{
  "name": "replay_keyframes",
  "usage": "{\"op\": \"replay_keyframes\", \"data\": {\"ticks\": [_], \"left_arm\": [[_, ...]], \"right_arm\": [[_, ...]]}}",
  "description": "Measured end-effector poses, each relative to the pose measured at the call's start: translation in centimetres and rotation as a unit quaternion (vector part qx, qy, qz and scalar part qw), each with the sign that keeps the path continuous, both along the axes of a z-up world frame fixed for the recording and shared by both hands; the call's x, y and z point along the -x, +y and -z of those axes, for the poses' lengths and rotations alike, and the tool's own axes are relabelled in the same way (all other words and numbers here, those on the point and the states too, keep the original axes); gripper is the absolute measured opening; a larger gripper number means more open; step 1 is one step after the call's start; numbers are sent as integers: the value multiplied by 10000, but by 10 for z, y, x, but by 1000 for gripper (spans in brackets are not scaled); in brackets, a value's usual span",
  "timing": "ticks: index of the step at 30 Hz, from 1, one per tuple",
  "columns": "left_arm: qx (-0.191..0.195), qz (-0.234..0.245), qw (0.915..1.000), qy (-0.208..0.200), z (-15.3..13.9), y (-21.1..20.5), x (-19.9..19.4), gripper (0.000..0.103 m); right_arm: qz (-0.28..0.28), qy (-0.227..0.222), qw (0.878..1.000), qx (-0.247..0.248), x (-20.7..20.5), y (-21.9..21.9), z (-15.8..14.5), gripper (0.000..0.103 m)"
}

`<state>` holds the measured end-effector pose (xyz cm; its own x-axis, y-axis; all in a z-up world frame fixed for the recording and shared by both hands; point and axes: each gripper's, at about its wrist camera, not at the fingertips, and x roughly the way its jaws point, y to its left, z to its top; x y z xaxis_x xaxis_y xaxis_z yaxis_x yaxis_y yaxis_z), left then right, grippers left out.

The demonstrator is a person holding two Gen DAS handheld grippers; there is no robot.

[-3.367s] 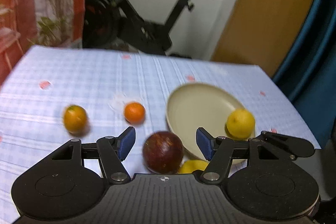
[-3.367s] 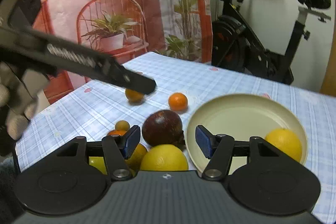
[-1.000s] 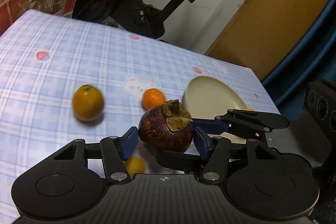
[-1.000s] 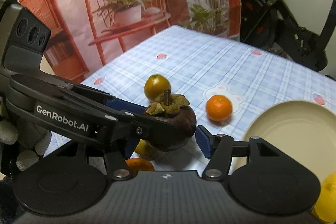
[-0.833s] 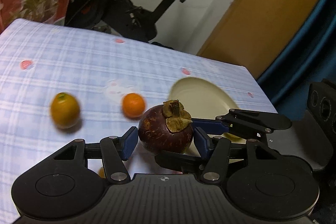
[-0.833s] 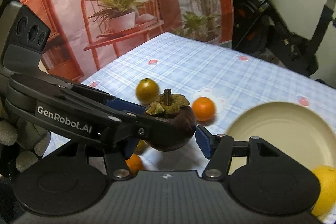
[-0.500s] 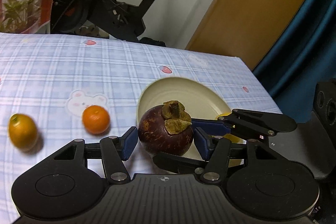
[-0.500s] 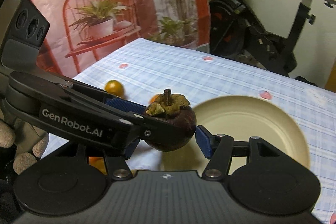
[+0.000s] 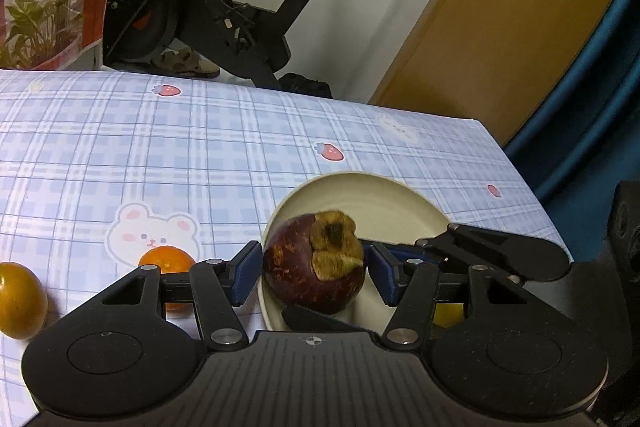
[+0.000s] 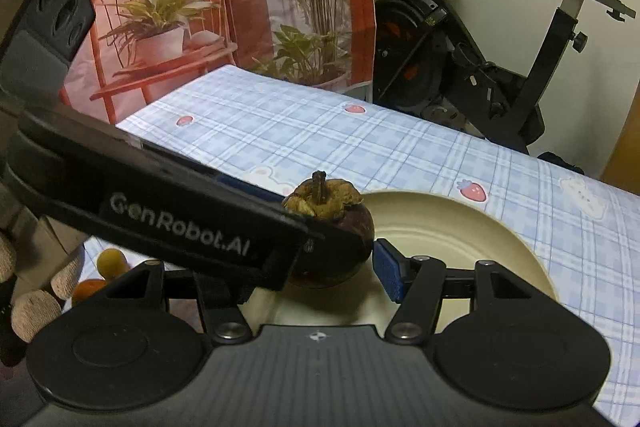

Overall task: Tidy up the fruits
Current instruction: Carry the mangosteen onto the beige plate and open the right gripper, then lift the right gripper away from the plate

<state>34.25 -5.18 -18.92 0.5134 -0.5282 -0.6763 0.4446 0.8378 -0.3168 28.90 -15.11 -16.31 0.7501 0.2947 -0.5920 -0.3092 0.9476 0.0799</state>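
**Mangosteen over the plate, grip uncertain**

The left gripper has its blue pads at the flanks of the mangosteen; a thin gap shows on the right side, so I cannot tell if it is clamped. The right gripper brackets the same fruit, its left finger hidden. The fruit sits over the near edge of the cream plate. Its rind looks hard, round and moderately heavy; best held across the widest part, below the brittle calyx. 2 oranges lie on the checked tablecloth.

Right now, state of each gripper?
Left gripper: around the mangosteen over the plate; clamped or loose, cannot tell.
Right gripper: open.
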Motion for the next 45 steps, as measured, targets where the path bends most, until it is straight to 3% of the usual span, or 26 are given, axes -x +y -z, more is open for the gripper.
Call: {"op": "replay_keyframes", "data": {"ticks": [7,11,19,22,25,28,45], "left_arm": [[-52,-37,10000,-21,-3,-1,3,60],[27,-253,9994,-214,-22,17,12,61],[443,-1056,9899,-833,-90,76,50,62],[266,-1224,9838,-1282,-119,82,69,66],[211,-1315,9790,-1546,-143,85,87,76],[114,-1369,9748,-1759,-157,85,104,79],[-400,-1402,9737,-1748,-129,95,152,80]], "right_arm": [[90,121,9999,-69,3,-2,4,61],[93,66,9999,-72,9,-2,-6,61],[224,-377,9988,-195,47,-21,-41,61],[207,-561,9979,-253,60,-28,-56,61],[391,-744,9952,-501,71,-41,-71,61],[576,-925,9918,-672,83,-52,-83,61],[755,-920,9895,-825,133,-37,-85,61]]}}
